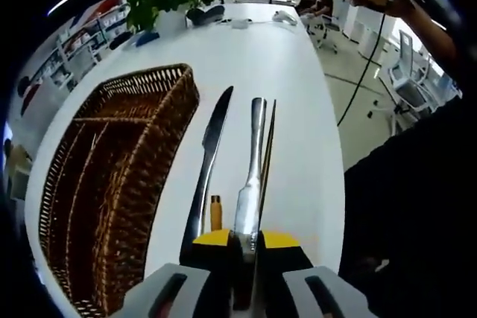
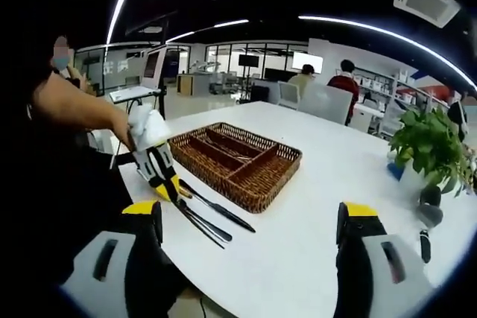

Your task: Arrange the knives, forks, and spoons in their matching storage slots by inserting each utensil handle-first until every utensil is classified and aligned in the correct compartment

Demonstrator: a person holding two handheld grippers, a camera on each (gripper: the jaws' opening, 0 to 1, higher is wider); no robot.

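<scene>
In the left gripper view, the left gripper (image 1: 246,247) pinches a metal utensil handle (image 1: 252,176) over the white bench (image 1: 298,109), a knife (image 1: 209,161) lying beside the wicker tray (image 1: 112,176). The right gripper view shows the right gripper (image 2: 250,232) spread wide and holding nothing, and a potted plant (image 2: 432,147) at the bench's far side.

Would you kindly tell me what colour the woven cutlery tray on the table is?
The woven cutlery tray is brown wicker, seen best in the right gripper view.

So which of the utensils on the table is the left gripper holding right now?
The steel handle in the middle, clamped in the left gripper. The knife lies free beside it, nearer the wicker tray.
</scene>
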